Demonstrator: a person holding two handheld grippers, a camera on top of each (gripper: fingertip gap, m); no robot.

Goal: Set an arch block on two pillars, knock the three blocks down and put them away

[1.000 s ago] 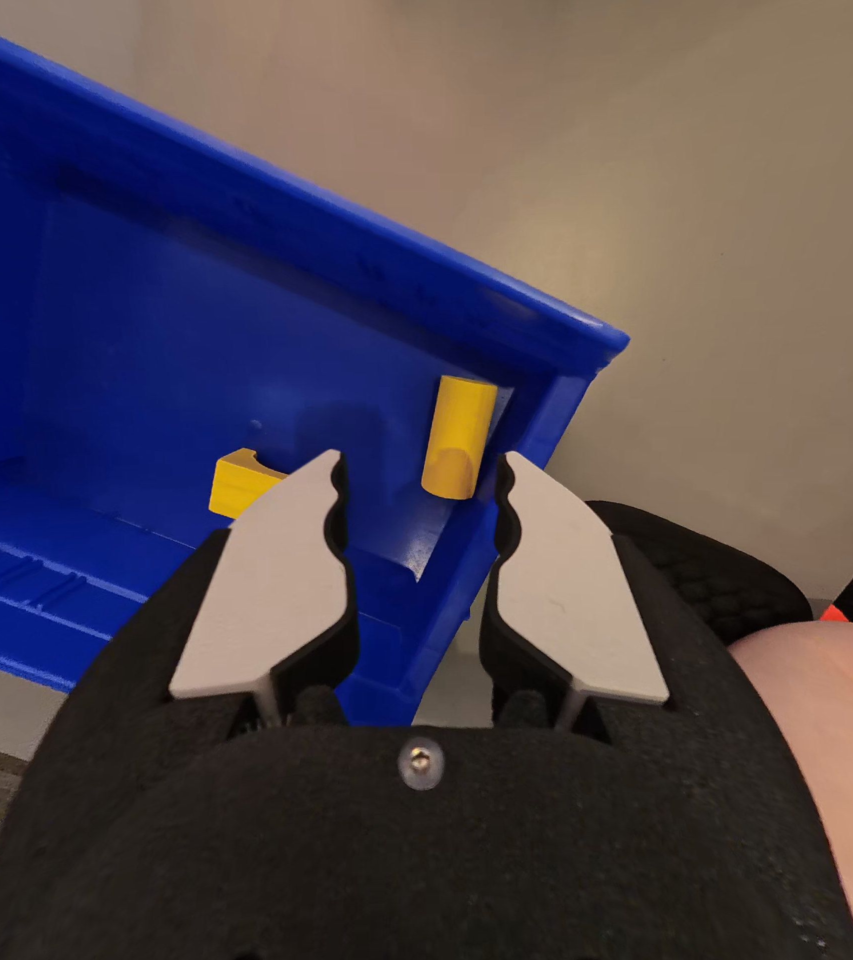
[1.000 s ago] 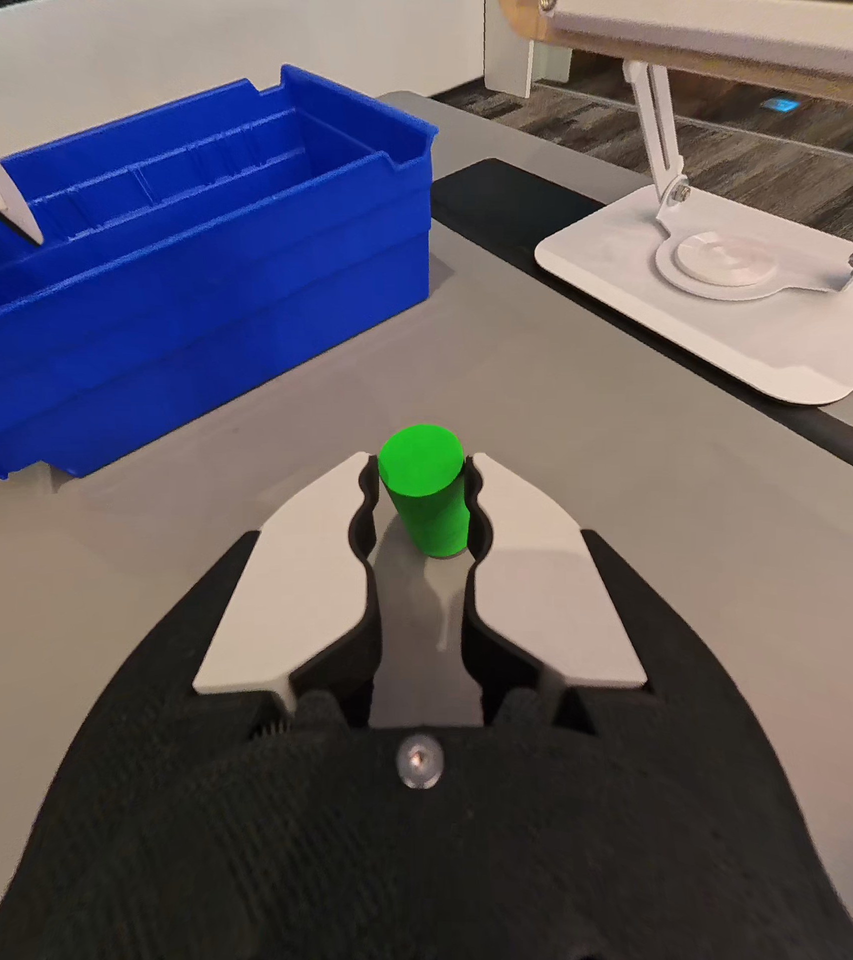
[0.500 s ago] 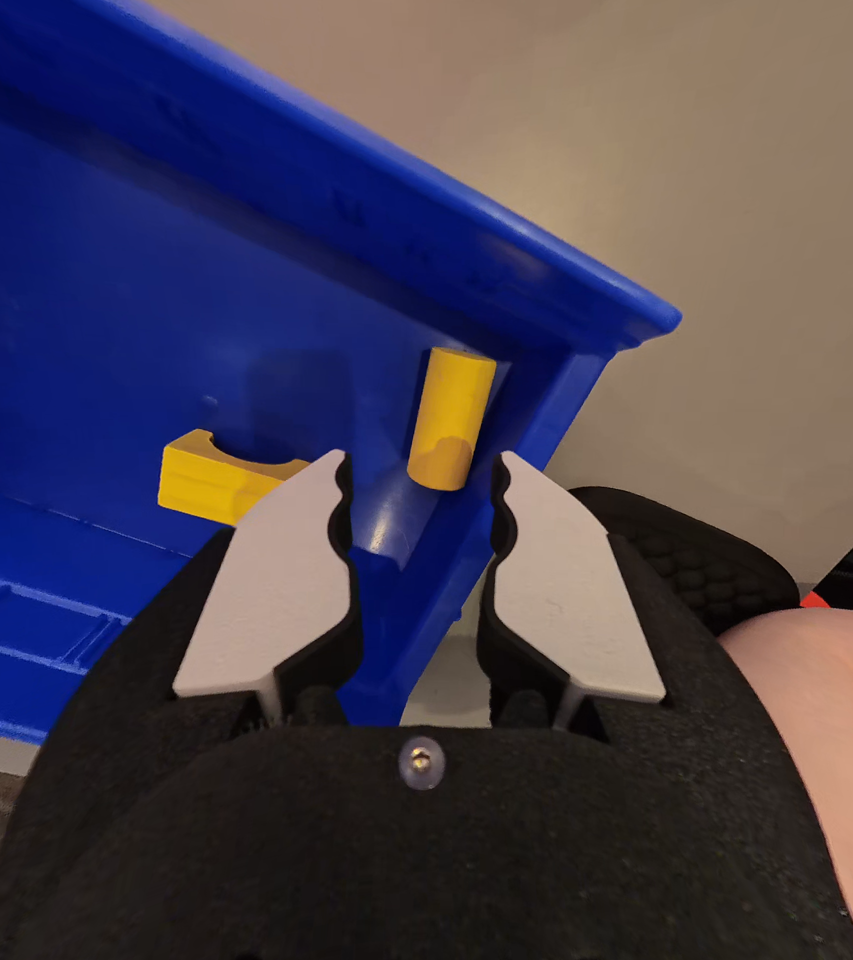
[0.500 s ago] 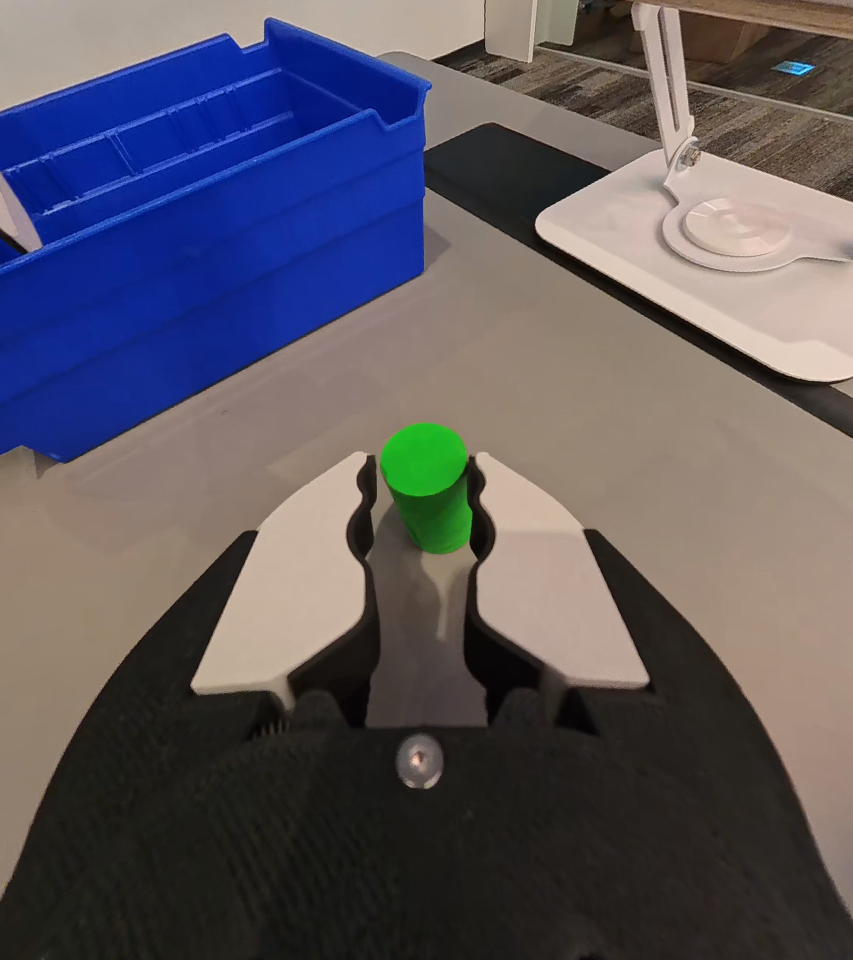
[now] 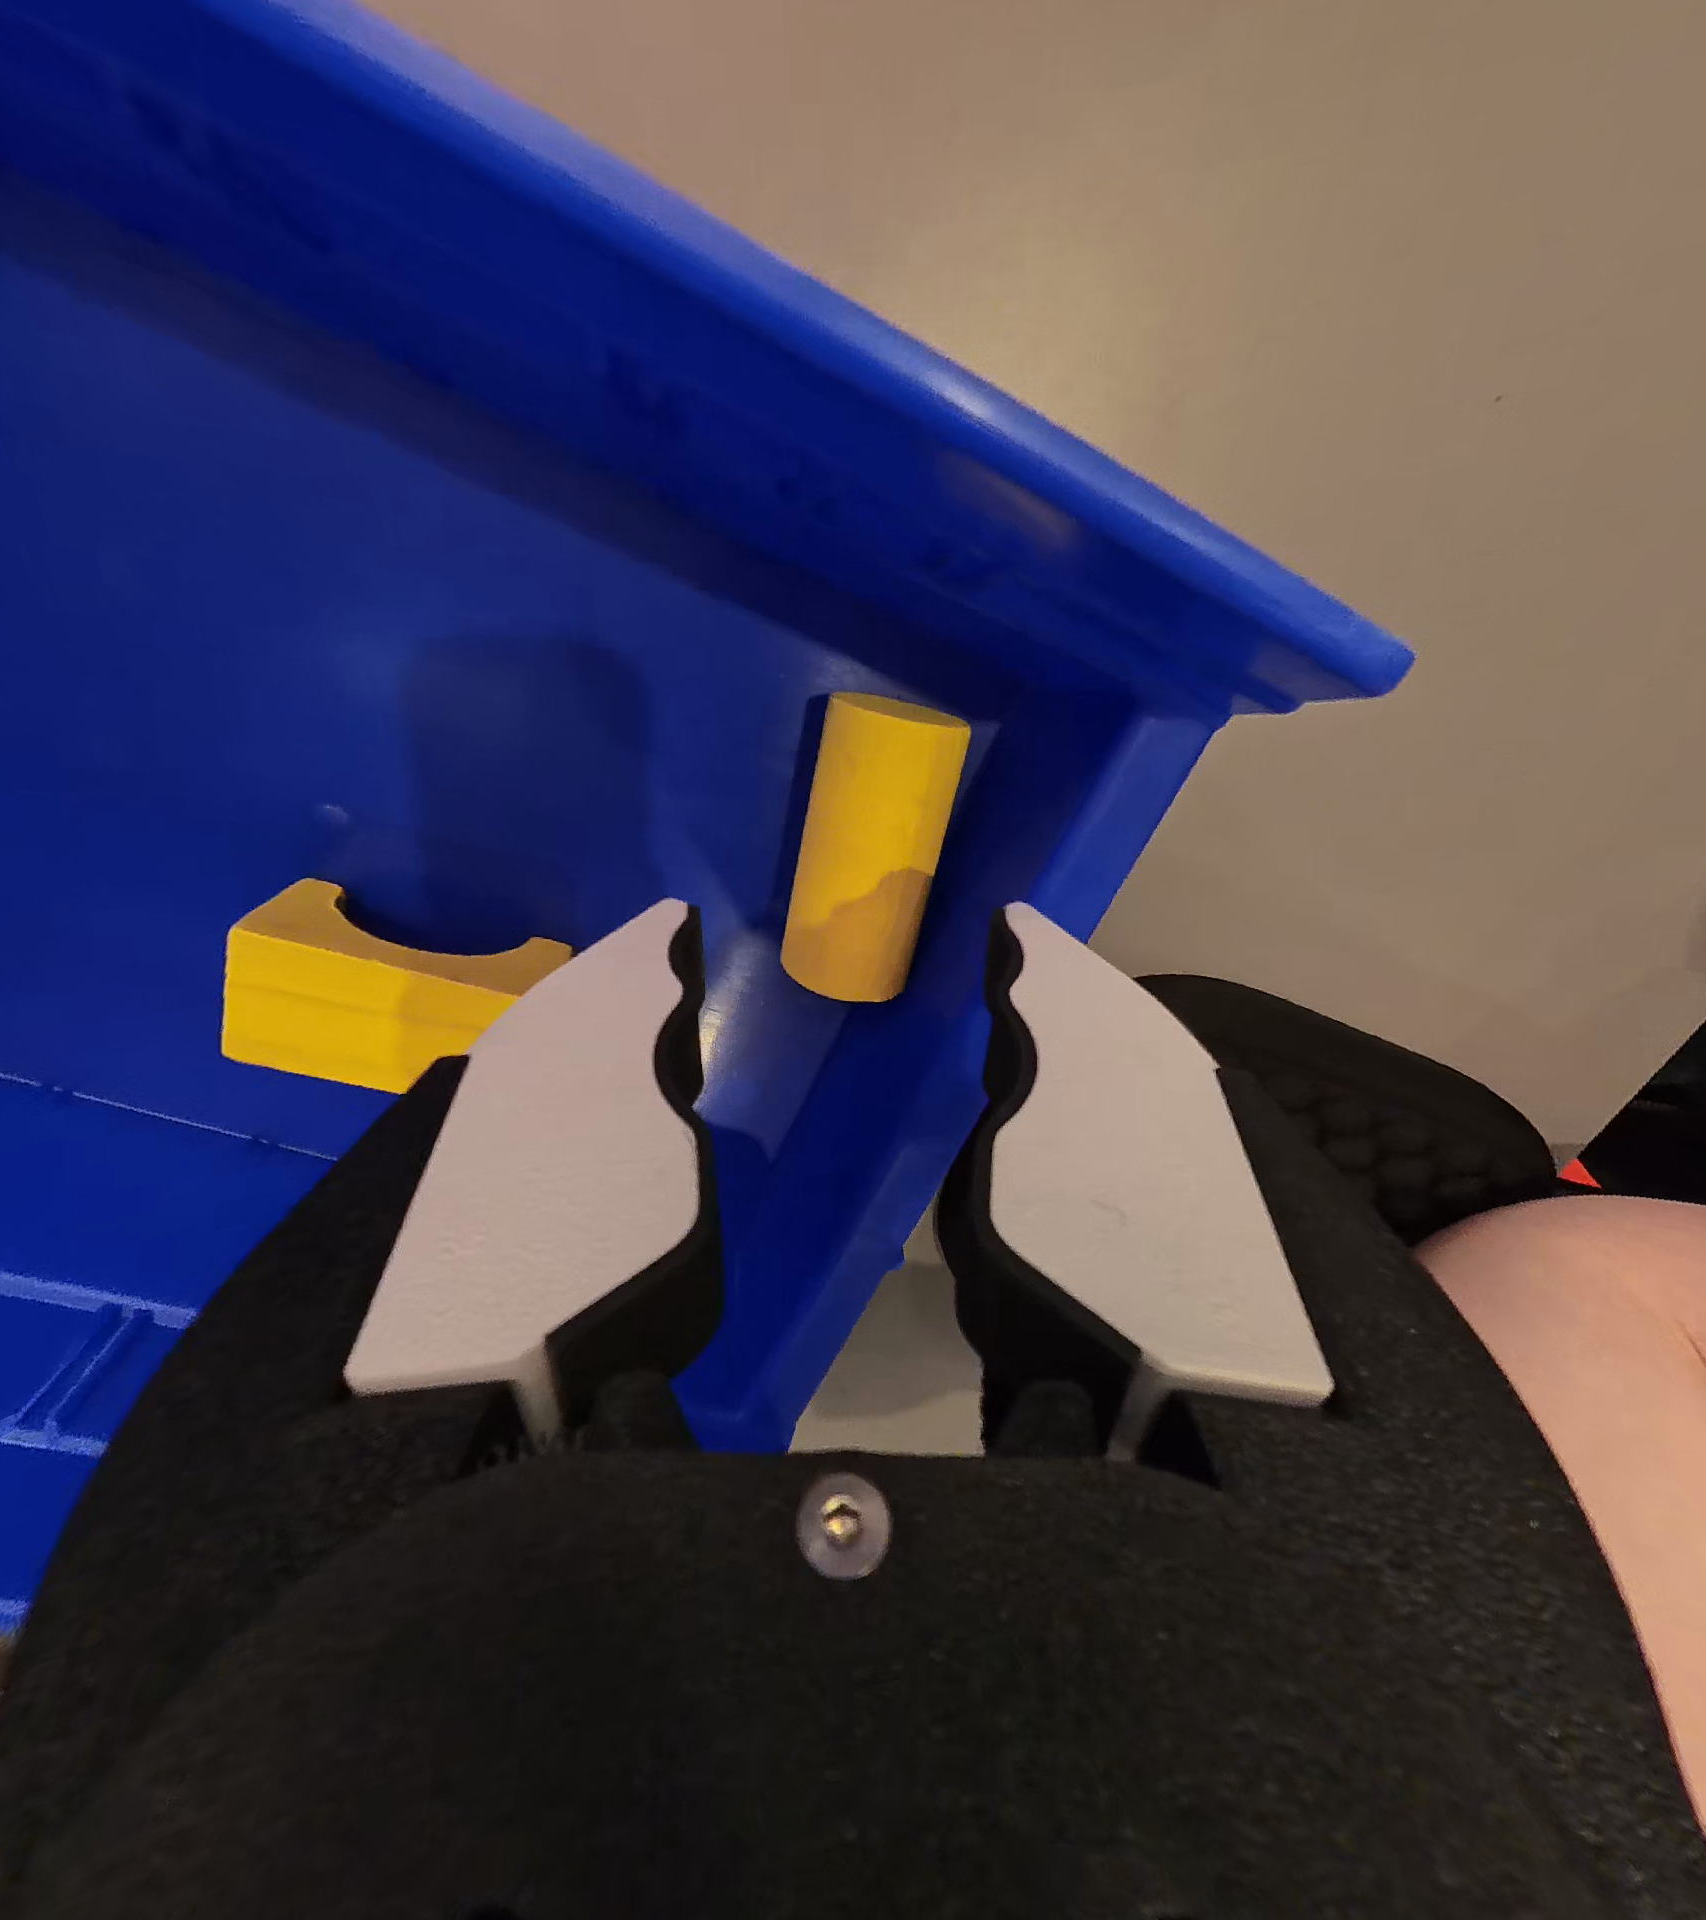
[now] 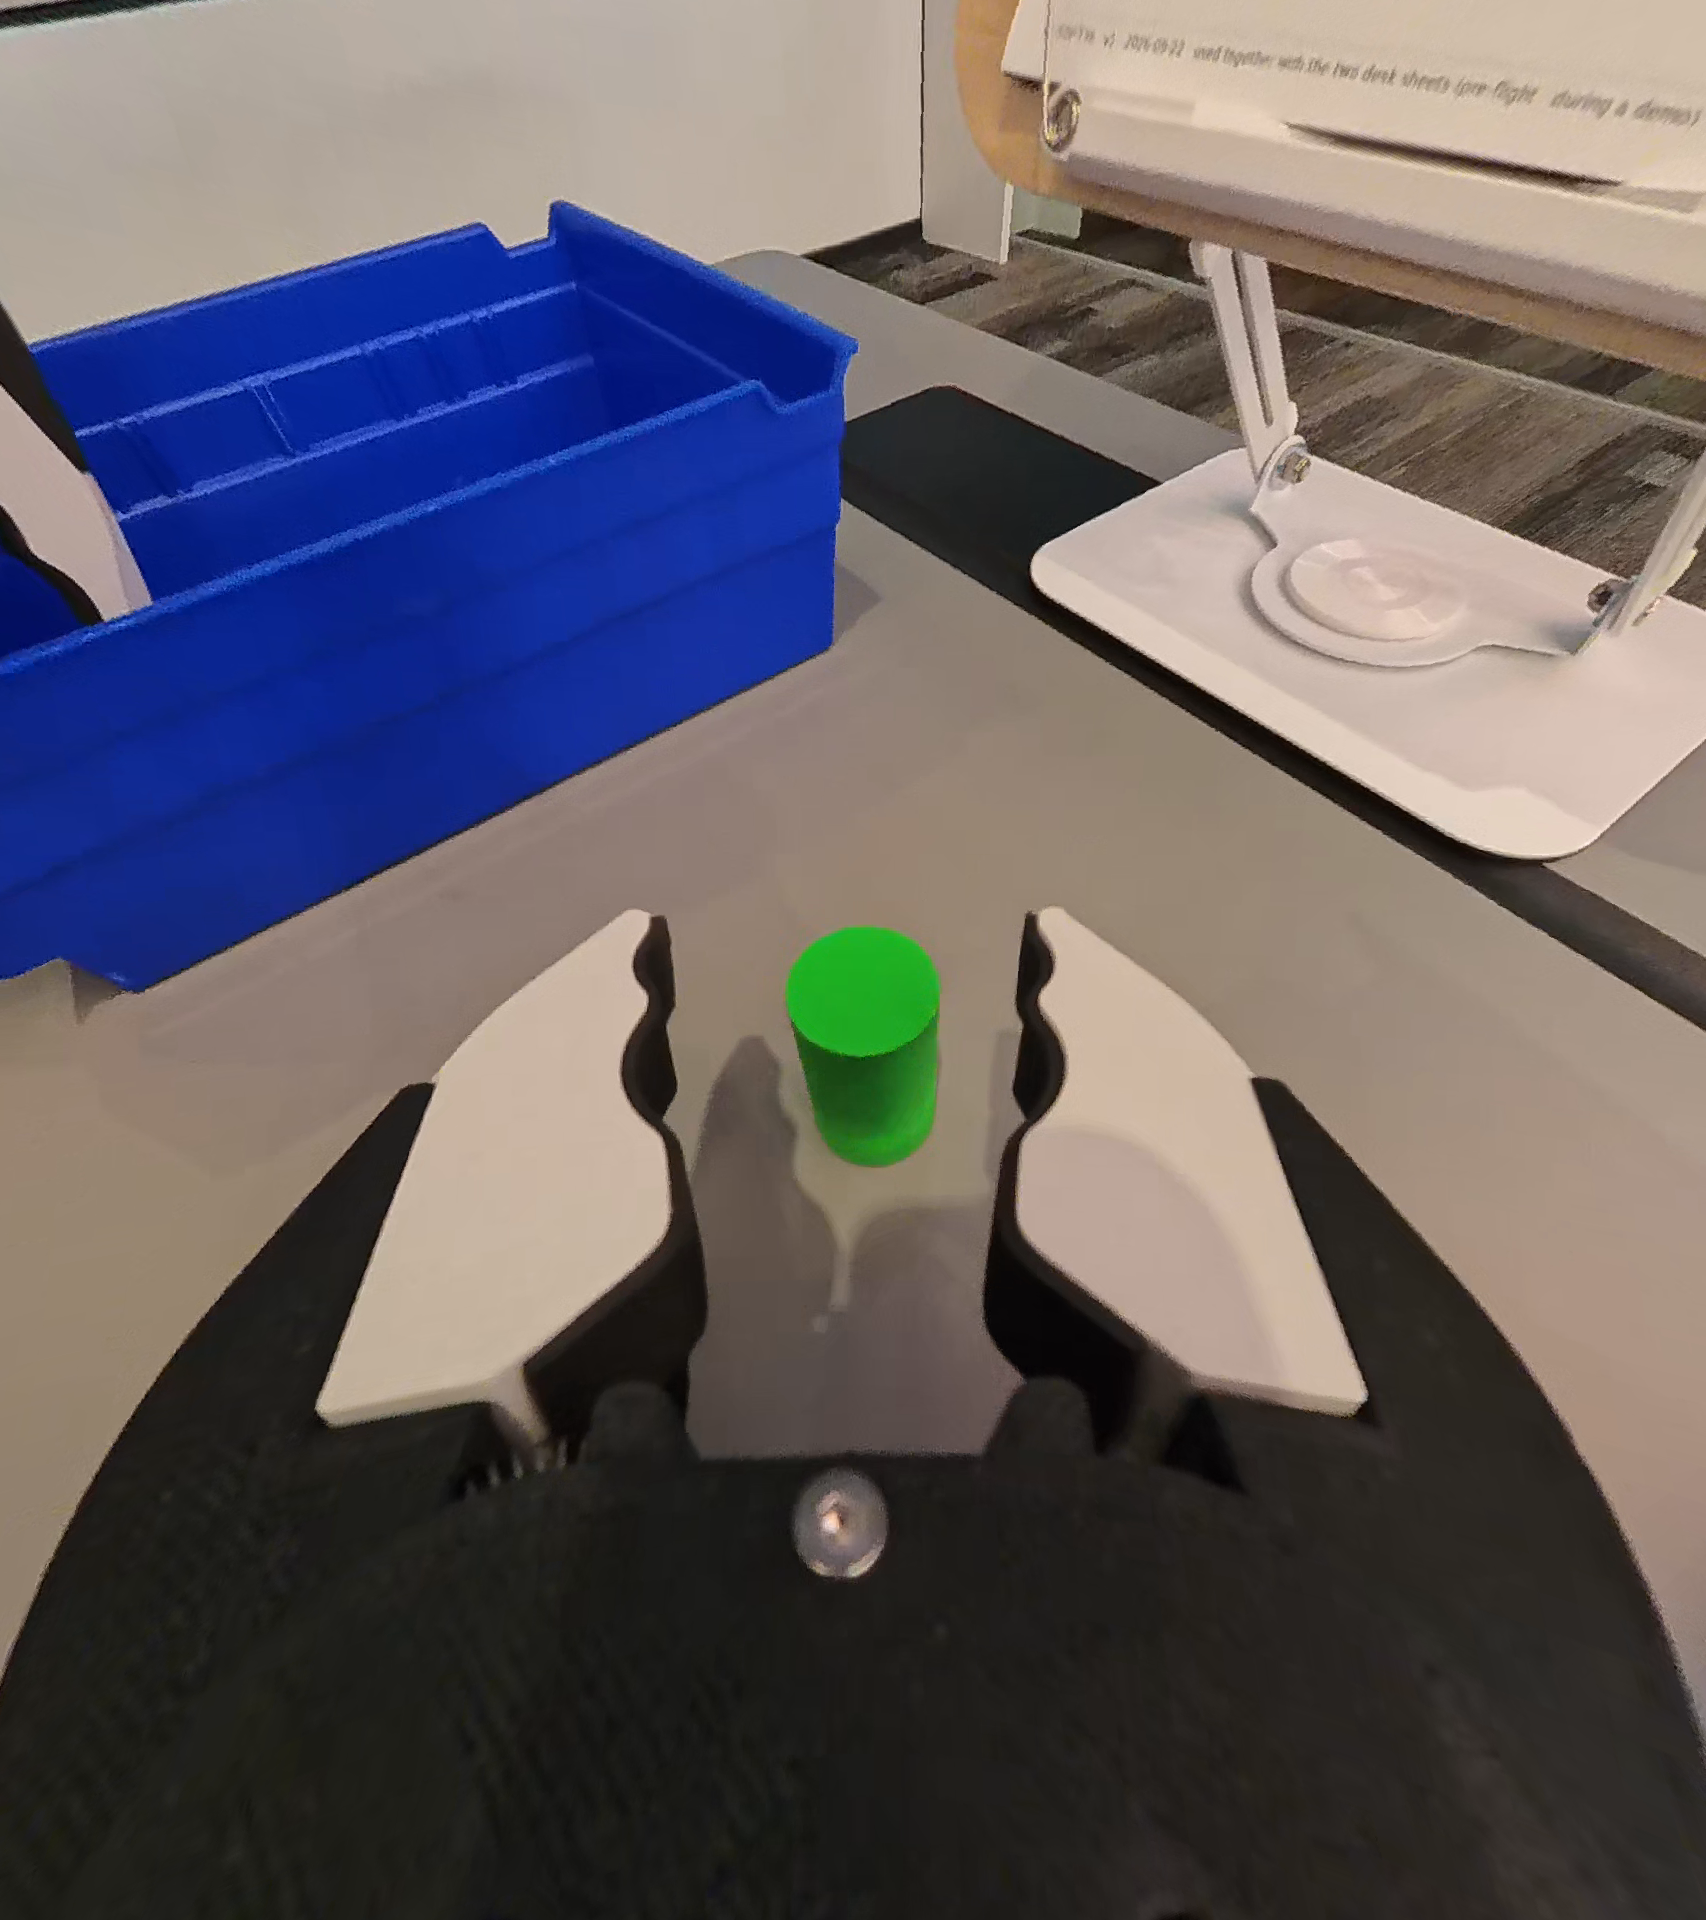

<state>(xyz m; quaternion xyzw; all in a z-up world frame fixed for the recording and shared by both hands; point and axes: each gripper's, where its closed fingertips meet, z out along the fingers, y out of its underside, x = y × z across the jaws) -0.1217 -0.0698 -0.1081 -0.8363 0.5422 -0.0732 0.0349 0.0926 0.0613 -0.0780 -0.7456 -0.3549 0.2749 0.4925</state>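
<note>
Left wrist view: yellow arch (image 5: 366,1013) in bin (image 5: 309,623); right: green pillar (image 6: 864,1044).

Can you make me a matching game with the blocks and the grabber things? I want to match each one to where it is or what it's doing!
Things:
1. green cylinder block
2. yellow arch block
3. yellow cylinder block
4. right gripper

Places or states:
A. lying in the blue plastic bin's corner
B. open, fingers either side of a block
C. standing upright on the grey table
D. in the bin, notch facing up

Pairs: 1-C, 2-D, 3-A, 4-B
</note>
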